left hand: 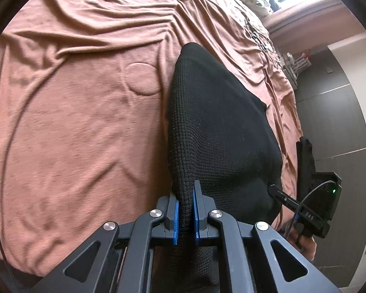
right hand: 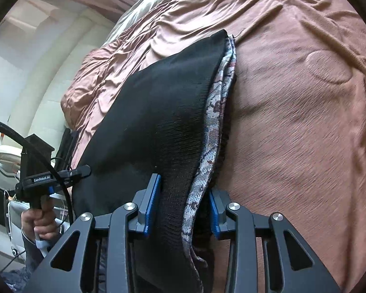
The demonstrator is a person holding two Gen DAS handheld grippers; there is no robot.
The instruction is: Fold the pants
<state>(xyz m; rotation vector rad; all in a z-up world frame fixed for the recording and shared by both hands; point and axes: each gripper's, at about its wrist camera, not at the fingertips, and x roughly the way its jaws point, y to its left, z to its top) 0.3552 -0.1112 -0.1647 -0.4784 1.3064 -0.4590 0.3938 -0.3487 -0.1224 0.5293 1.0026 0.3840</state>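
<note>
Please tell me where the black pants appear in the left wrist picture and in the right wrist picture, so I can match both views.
Left wrist view: the black pants run from bottom centre, pinched in the left claw, up to upper centre.
Right wrist view: the black pants run from bottom centre, between the pads of the right claw, up toward top centre, a patterned lining along their right edge.
Shared landmark: the round mark in the pink bedsheet.

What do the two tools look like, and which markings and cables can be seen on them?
Each tool has black angular linkage arms with silver round pivot caps and blue pads. Seen from the other side, the right tool bears white letters "DAS", a green light and a thin cable; the left tool reads "GenRobot.AI" beside a thick black braided cable.
</note>
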